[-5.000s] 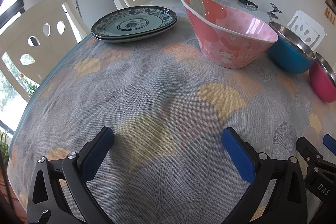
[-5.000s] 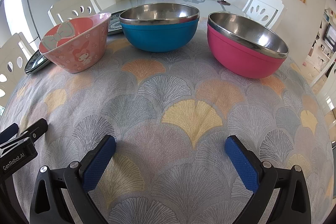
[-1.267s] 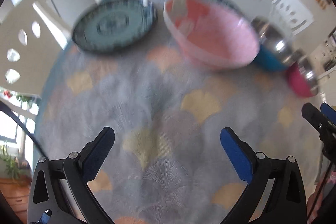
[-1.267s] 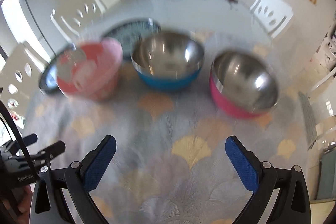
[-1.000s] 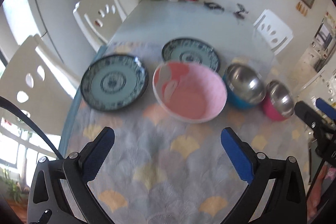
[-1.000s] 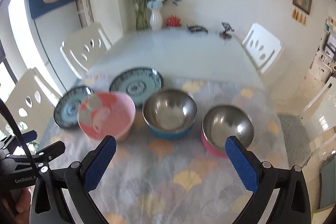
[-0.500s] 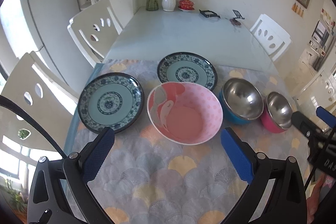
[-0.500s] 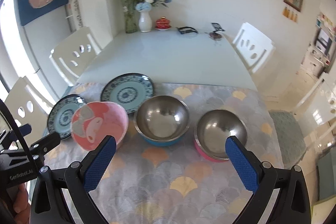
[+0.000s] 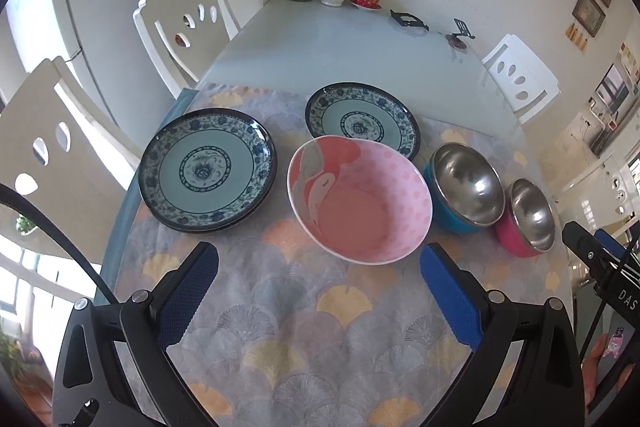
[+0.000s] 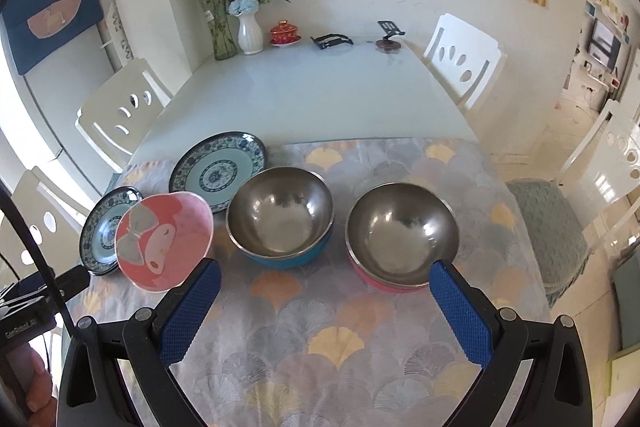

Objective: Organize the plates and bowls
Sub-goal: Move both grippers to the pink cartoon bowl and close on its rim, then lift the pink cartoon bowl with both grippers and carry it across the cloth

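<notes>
- Hovering above the tablecloth (image 9: 304, 311), left gripper (image 9: 318, 291) spread wide, blue pads (image 9: 188, 291) far apart, nothing between them, touching nothing.
- Right gripper (image 10: 324, 307) likewise wide apart and empty, held above the same cloth.
- Pink bowl (image 9: 360, 199) sits just beyond the left gripper, mouth up, cartoon print inside; its near rim falls between the two pads in the left wrist view.
- Stacked blue-patterned plates (image 9: 208, 169) lie flat to the left of the pink bowl, close beside it; at least two rims show at the near edge.
- Single blue-patterned plate (image 9: 362, 119) lies flat behind the pink bowl, its near edge hidden by the bowl's rim.
- Blue steel bowl (image 10: 280, 217) and pink-red steel bowl (image 10: 402, 235) stand upright side by side ahead of the right gripper, close together; whether they touch cannot be told. The pink-red one is nearest the right pad.
- All bowls form a row across the cloth, plates at the left end.
- Farther out: bare table (image 10: 312, 99), white vase (image 10: 250, 31) with flowers, white chairs (image 10: 462, 57).
</notes>
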### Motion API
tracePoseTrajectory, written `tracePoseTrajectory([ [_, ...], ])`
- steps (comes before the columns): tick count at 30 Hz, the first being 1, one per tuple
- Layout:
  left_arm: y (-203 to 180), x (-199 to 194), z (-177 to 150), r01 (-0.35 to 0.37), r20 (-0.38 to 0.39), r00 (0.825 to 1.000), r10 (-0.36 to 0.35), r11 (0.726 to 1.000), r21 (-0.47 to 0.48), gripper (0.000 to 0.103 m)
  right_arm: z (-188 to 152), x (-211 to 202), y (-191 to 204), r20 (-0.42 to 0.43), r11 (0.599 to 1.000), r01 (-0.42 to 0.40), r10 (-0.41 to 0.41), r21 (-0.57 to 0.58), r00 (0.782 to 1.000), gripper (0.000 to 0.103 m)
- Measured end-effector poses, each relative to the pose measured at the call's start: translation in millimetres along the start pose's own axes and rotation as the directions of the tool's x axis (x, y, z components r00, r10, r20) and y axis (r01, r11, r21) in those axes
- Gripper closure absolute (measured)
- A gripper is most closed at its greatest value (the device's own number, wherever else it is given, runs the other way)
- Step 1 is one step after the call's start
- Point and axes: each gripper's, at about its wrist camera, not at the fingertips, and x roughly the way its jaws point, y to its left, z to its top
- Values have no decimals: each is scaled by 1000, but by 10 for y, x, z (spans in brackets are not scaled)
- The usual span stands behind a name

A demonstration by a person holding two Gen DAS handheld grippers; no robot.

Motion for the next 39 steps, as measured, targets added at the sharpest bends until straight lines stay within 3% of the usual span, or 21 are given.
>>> tracePoseTrajectory([
  [9, 82, 191, 142, 16, -20, 1000, -16, 1000, 3, 7, -58, 311, 347, -101, 990, -142, 140, -19, 985, 0],
  [17, 172, 460, 255, 35, -65, 997, -35, 999, 1, 18, 27, 609, 632, -132, 983, -177, 170, -45, 977, 2],
  [22, 218, 743, 331, 44, -105, 994, -43, 999, 8, 32, 96, 894, 781, -193, 976, -216, 215, 15, 957, 19],
  [24, 263, 851, 352, 66, -124, 990, -65, 998, 3, 46, 103, 1016, 847, -222, 972, -230, 233, 39, 947, 25],
  [27, 291, 972, 389, 84, -150, 985, -83, 996, 1, 52, 91, 1193, 940, -266, 966, -251, 259, 64, 929, 35],
  [30, 302, 1051, 404, 90, -158, 983, -88, 996, 6, 59, 51, 1333, 1007, -306, 963, -252, 268, 91, 914, 38],
  [35, 298, 1183, 401, 112, -189, 976, -107, 994, 16, 71, 3, 1504, 1030, -348, 969, -224, 247, 107, 904, 48],
  [39, 282, 1269, 390, 126, -207, 971, -118, 992, 24, 84, -18, 1587, 1038, -366, 972, -213, 236, 103, 900, 63],
])
